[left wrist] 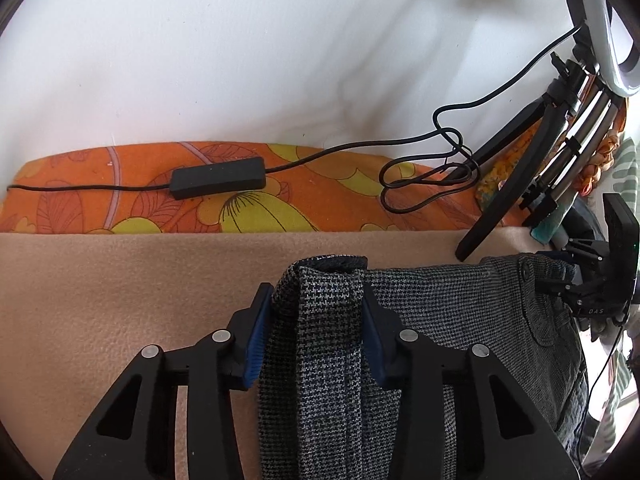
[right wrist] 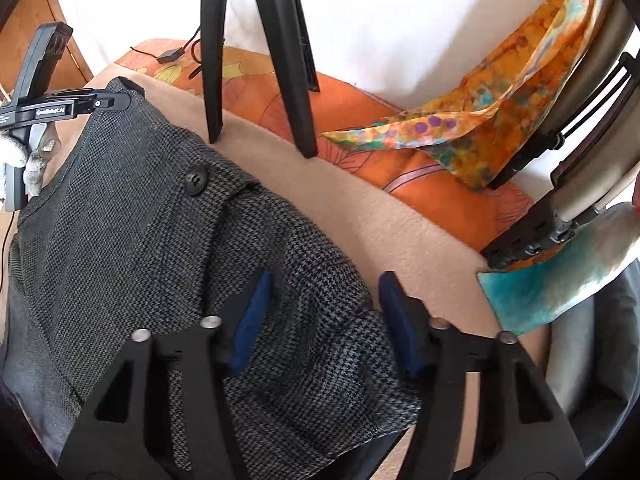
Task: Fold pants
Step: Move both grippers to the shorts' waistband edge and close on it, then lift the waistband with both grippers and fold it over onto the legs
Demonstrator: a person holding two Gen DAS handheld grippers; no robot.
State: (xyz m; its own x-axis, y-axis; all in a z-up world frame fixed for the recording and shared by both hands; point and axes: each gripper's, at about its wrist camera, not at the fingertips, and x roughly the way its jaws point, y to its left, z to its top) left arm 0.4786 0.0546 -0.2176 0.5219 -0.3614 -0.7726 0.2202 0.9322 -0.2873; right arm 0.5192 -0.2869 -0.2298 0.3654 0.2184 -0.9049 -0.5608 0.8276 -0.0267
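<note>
Grey houndstooth pants (left wrist: 460,312) lie on a beige blanket (left wrist: 120,300). My left gripper (left wrist: 318,312) is shut on a bunched fold of the pants at one end of the waist. In the right wrist view the pants (right wrist: 132,216) show a black button (right wrist: 195,179). My right gripper (right wrist: 326,312) has its blue pads (right wrist: 250,320) on either side of a thick bunch of the fabric and grips it. The left gripper also shows in the right wrist view (right wrist: 116,102), and the right gripper shows at the right of the left wrist view (left wrist: 560,280).
An orange flowered cloth (left wrist: 280,200) lies behind the blanket by the white wall. A black cable with a control box (left wrist: 218,178) runs across it. Black tripod legs (right wrist: 296,80) stand on the blanket's far edge. A colourful scarf (right wrist: 480,132) hangs at the right.
</note>
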